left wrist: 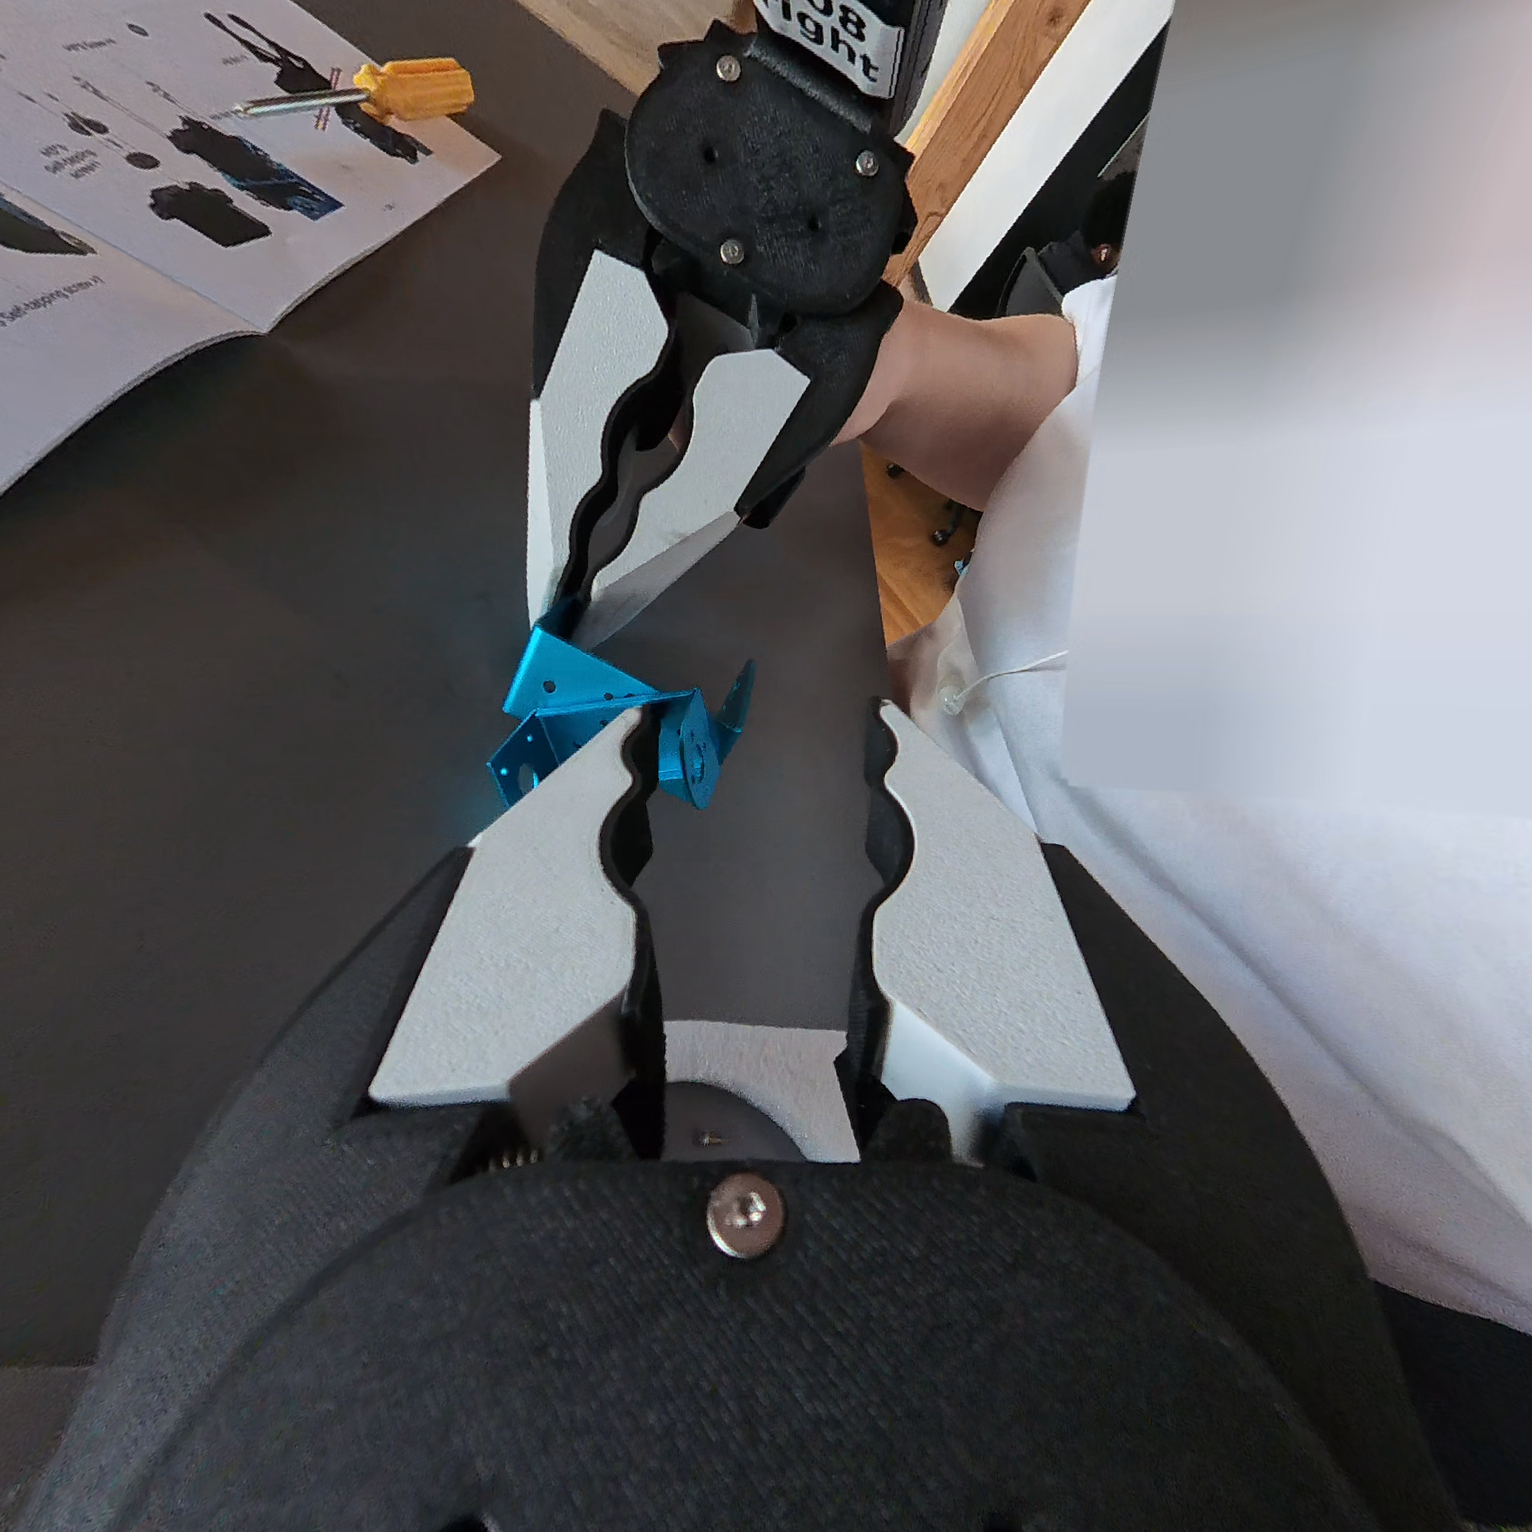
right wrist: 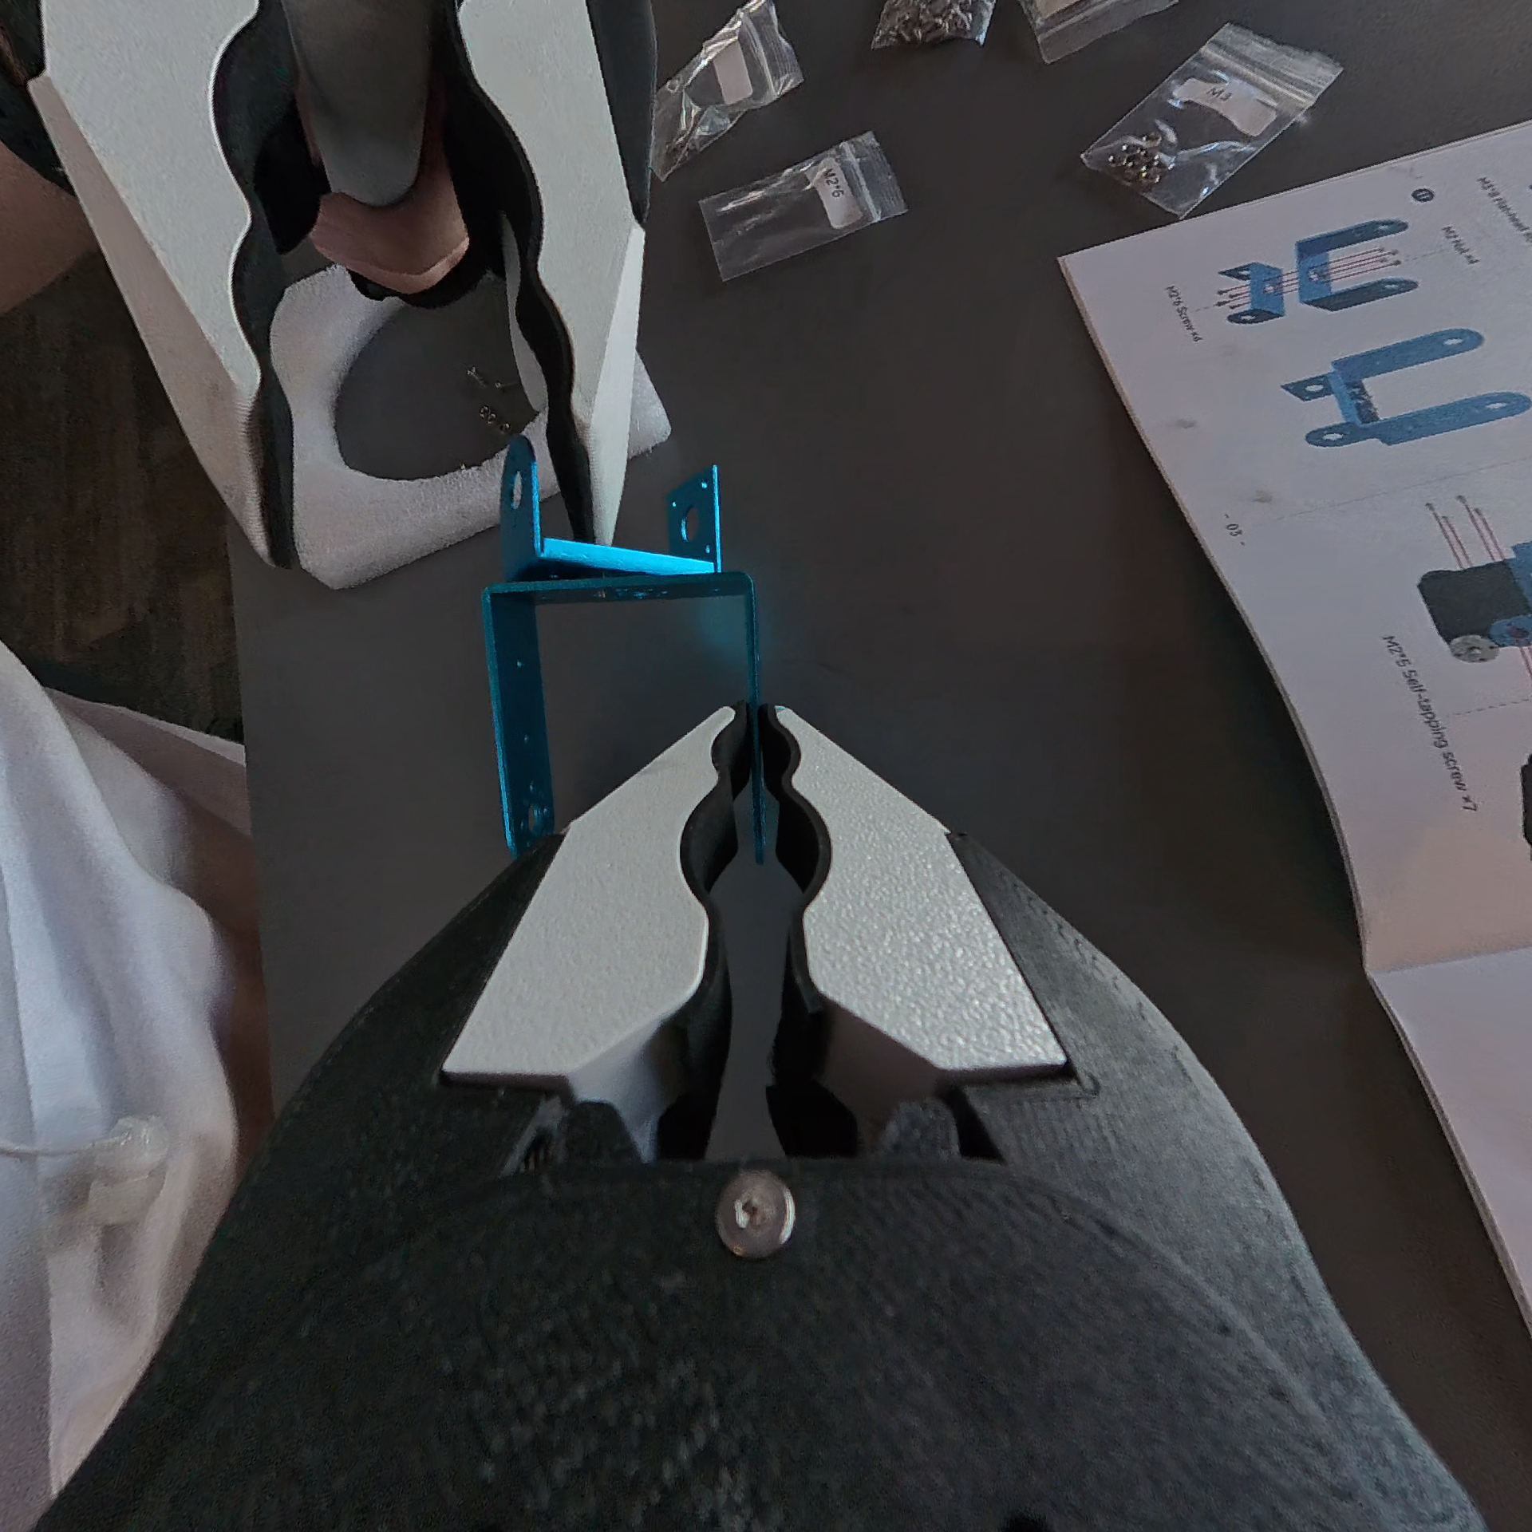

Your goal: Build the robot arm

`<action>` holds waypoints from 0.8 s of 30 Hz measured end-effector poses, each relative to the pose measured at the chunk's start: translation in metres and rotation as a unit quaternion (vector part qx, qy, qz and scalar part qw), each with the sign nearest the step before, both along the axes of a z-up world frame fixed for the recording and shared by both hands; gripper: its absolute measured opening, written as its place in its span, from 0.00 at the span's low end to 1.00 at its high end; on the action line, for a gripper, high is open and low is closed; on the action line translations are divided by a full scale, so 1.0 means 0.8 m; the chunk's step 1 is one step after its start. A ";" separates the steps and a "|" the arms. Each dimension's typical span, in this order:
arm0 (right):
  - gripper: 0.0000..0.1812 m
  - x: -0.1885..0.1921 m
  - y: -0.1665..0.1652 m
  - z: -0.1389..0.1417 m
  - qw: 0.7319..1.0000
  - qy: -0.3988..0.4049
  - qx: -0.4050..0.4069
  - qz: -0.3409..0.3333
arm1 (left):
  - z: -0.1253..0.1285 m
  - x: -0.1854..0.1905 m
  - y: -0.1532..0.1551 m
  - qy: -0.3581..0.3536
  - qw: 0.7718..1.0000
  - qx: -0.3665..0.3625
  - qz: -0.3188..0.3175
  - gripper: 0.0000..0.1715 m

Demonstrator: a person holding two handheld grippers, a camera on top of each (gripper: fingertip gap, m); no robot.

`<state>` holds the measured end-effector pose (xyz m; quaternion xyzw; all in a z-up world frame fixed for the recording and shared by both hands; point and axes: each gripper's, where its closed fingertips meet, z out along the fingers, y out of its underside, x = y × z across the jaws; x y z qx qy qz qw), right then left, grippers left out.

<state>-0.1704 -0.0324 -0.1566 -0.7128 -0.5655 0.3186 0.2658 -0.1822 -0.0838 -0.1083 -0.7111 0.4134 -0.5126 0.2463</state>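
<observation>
My right gripper (right wrist: 753, 711) is shut on one arm of a large blue U-shaped bracket (right wrist: 618, 590), holding it over the dark table (right wrist: 912, 497). A small blue U-shaped bracket (right wrist: 618, 554) sits against the large bracket's base, its two tabs pointing away. My left gripper (left wrist: 758, 711) is open. One of its fingertips (right wrist: 587, 518) reaches in between the small bracket's tabs. In the left wrist view the right gripper (left wrist: 572, 609) comes in from above, shut on the large bracket (left wrist: 576, 673), with the small bracket (left wrist: 688, 750) just off my left fingertip.
An open instruction booklet (right wrist: 1326, 539) lies on the table; it also shows in the left wrist view (left wrist: 207, 191), with a yellow-handled screwdriver (left wrist: 410, 87) on it. Several clear bags of screws (right wrist: 800, 203) lie at the far side. A person's arm (left wrist: 953, 390) and white clothing (left wrist: 1243, 953) are close.
</observation>
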 end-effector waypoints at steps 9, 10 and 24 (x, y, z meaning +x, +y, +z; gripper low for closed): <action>0.00 0.001 -0.002 -0.004 1.000 -0.018 -0.006 0.006 | -0.008 0.000 -0.004 -0.003 1.000 -0.028 -0.007 0.28; 0.00 0.001 -0.002 -0.005 1.000 -0.022 -0.007 0.008 | -0.010 -0.001 -0.005 -0.002 0.999 -0.031 -0.008 0.28; 0.01 -0.001 -0.009 -0.010 0.998 -0.055 -0.012 0.035 | -0.014 -0.004 -0.014 -0.019 0.996 -0.085 -0.020 0.27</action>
